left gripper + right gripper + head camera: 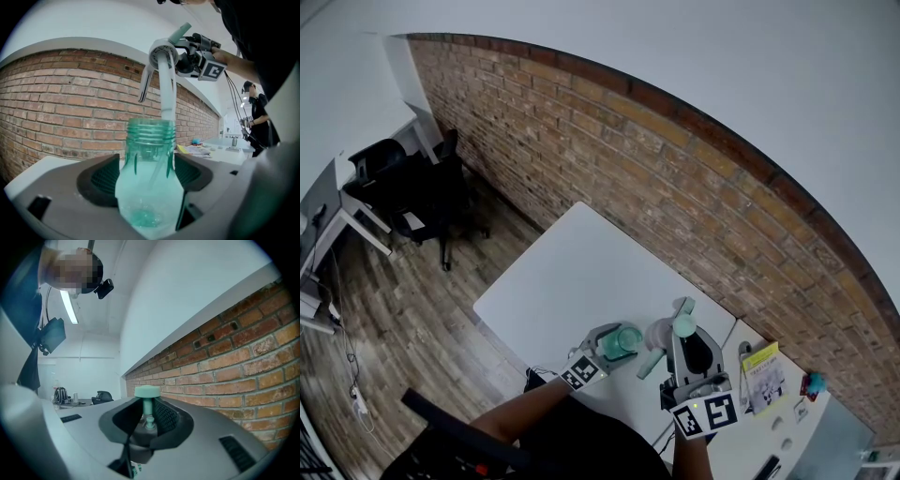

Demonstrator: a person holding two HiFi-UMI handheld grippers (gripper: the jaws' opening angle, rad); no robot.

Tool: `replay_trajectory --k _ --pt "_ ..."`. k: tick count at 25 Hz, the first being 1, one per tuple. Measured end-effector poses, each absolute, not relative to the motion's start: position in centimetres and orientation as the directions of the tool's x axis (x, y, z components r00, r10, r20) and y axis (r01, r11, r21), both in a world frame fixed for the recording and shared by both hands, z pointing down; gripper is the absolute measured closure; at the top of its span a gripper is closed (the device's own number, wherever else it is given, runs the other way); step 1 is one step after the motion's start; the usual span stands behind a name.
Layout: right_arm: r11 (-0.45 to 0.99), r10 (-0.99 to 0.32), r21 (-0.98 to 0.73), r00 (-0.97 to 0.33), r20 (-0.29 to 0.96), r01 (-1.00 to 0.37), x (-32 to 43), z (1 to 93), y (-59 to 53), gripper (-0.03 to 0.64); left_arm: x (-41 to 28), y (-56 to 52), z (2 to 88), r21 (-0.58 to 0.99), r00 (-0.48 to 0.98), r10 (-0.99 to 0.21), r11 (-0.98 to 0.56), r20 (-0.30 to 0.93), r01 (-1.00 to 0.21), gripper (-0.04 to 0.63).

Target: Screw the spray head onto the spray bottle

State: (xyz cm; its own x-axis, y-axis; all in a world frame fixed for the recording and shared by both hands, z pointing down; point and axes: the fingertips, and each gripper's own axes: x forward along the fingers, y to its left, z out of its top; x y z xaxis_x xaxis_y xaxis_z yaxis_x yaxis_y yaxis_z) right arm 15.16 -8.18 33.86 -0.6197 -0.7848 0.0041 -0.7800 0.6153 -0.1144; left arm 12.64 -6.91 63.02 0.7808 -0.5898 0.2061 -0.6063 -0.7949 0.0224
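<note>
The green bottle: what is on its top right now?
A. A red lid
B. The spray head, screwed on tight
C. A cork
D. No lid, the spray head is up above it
D: in the left gripper view the bottle has an open neck with bare threads, and the spray head sits higher up, not yet down on those threads.

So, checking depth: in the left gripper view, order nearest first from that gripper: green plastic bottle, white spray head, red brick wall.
1. Green plastic bottle, between its jaws.
2. White spray head, just above.
3. Red brick wall, behind.
</note>
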Motion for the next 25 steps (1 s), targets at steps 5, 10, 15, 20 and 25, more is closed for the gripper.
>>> replay_trajectory --k 5,10,15,20,25 --pt "0.618 -0.783 -0.113 -0.622 0.001 -0.778 14.7 33.8 -8.4 0.549 12.6 -7.0 63.0 0.023 0.782 -0.589 -0.795 0.205 -0.606 0.249" --pt "0.63 -0.774 -0.117 -0.634 -0.002 -0.768 14.2 33.7 -8.7 0.549 12.8 -6.9 63.1 0.027 0.784 -0.585 -0.798 0.205 -0.602 0.249" --pt "0.636 -0.766 -0.12 -0.643 0.025 -0.763 13.6 34.8 -8.7 0.549 12.7 -6.8 63.1 0.026 0.785 -0.586 -0.798 0.201 -0.602 0.249" --pt "0.633 -0.765 -0.127 -0.642 0.05 -0.764 13.5 35.9 -8.7 0.549 12.6 -6.8 62.9 0.023 0.786 -0.585 -0.799 0.198 -0.601 0.247" --pt "0.621 -0.77 -0.148 -0.635 0.068 -0.769 14.1 37.2 -8.5 0.549 12.6 -6.8 63.0 0.024 0.786 -0.584 -0.8 0.2 -0.6 0.247"
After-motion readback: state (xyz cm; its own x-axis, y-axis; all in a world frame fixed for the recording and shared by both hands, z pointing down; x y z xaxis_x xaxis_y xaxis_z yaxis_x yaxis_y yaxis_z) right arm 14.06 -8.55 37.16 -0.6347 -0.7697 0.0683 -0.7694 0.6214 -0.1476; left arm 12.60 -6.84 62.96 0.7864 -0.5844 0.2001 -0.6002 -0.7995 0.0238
